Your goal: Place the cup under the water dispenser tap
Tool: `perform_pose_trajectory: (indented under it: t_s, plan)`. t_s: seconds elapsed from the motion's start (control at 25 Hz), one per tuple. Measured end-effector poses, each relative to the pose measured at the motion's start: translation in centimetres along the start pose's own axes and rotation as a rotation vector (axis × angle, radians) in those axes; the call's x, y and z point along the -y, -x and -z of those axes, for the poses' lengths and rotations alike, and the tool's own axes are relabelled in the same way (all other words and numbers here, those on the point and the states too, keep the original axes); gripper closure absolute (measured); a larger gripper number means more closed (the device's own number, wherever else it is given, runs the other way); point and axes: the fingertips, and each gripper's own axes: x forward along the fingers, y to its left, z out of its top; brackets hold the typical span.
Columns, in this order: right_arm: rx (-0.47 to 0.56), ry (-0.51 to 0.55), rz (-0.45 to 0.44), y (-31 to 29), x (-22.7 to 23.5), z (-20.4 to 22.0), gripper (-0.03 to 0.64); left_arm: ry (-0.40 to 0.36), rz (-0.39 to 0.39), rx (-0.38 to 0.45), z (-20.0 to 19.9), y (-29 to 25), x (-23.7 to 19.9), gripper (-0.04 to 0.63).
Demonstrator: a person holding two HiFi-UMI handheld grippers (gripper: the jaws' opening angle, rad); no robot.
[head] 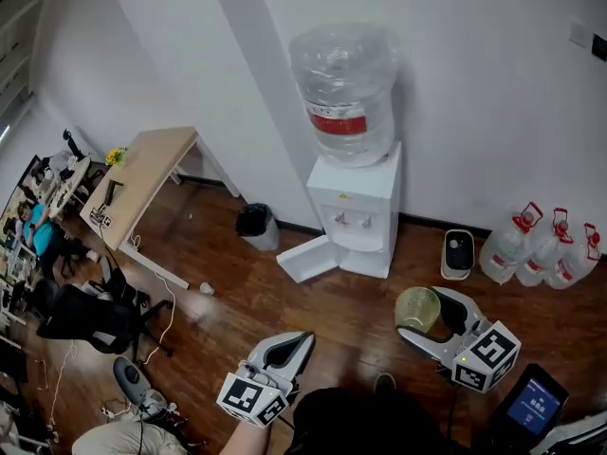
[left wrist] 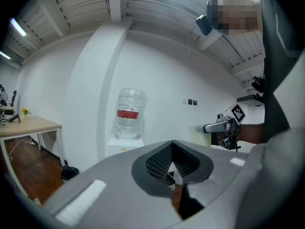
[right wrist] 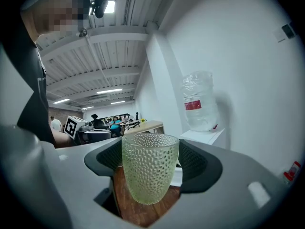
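My right fingers (right wrist: 198, 163) pinch the green bumpy glass cup (right wrist: 150, 168). It stands upright over the brown wooden floor (head: 237, 292), well away from the white water dispenser (head: 358, 197). My left fingers (left wrist: 157, 165) touch at the tips and hold nothing.
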Motion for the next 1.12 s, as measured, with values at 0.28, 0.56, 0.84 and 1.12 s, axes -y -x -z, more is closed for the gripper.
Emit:
perform_pose_trajectory:
  t_s: [0.28, 0.56, 0.84, 1.12]
  plan:
    - [-0.018, 0.001, 0.022, -5.0, 2.0, -0.2, 0.251, 0.025, 0.069, 0.008, 0.3, -3.2, -4.2, 0.385]
    - [-0.016, 0.002, 0.110, -12.1, 3.3, -1.8, 0.250, 0.032, 0.244, 0.108, -1.9, -5.5, -10.5, 0.467]
    - [-0.009, -0.012, 0.216, -18.9, 5.2, -2.7, 0.250, 0.093, 0.484, 0.187, -3.3, -7.3, -16.6, 0.589]
    - [-0.023, -0.050, 0.303, -23.6, 7.7, -1.0, 0.250, 0.087, 0.492, 0.168, -2.6, -9.0, -22.4, 0.589]
